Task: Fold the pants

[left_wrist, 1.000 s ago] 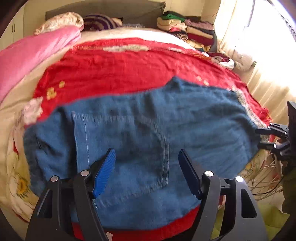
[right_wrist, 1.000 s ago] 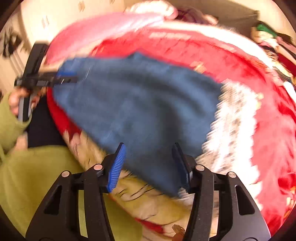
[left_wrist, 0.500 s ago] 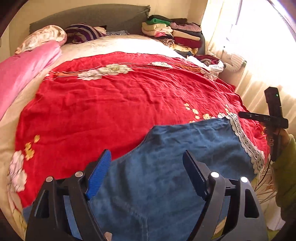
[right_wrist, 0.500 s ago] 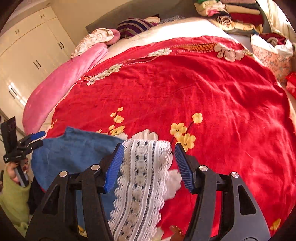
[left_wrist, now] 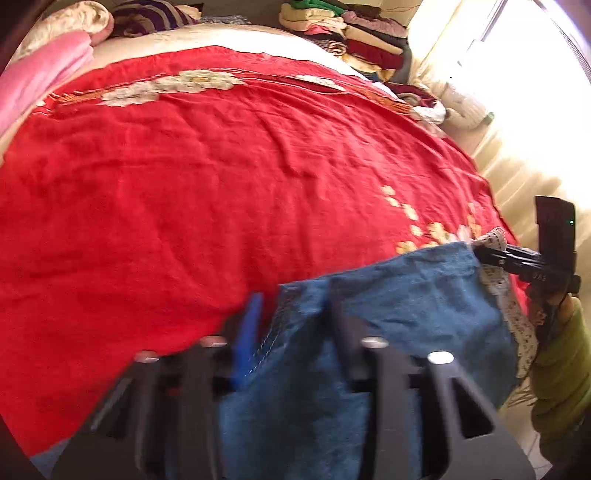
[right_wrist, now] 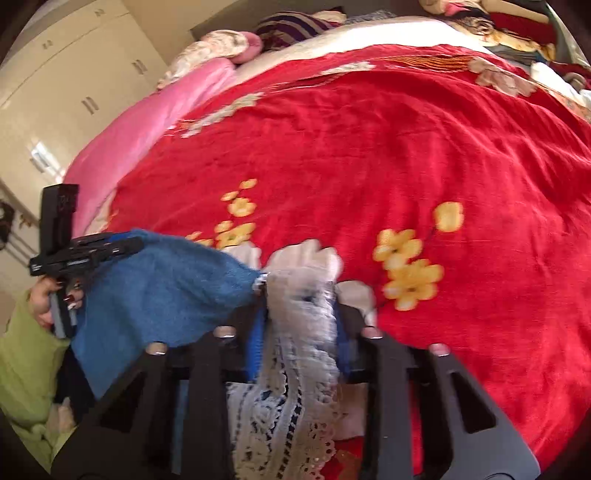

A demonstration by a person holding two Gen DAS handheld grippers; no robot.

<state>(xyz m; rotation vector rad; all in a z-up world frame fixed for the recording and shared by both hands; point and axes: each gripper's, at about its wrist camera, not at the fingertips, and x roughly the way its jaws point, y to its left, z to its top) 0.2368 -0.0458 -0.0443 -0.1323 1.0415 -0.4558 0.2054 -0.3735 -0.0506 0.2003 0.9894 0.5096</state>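
Observation:
Blue denim pants [left_wrist: 388,314] hang over the near edge of the bed, on the red floral cover [left_wrist: 203,184]. My left gripper [left_wrist: 291,332] has closed on the pants' waist edge, its image blurred by motion. My right gripper [right_wrist: 299,325] has closed on the pants' white lace hem [right_wrist: 295,369], where the blue cloth [right_wrist: 166,288] meets the lace. Each gripper also shows in the other's view: the right [left_wrist: 491,256] at the pants' far corner, the left [right_wrist: 122,245] at the blue cloth's left end.
A pink quilt [right_wrist: 147,122] and pillows [left_wrist: 62,18] lie at the bed's head and left side. Stacked folded clothes [left_wrist: 351,37] sit at the far right by a bright curtained window [left_wrist: 517,92]. White wardrobes [right_wrist: 74,74] stand on the left.
Both grippers were open half a second ago and have now closed on the pants, the left on the waist edge and the right on the lace hem. The pants have slid toward the bed's near edge.

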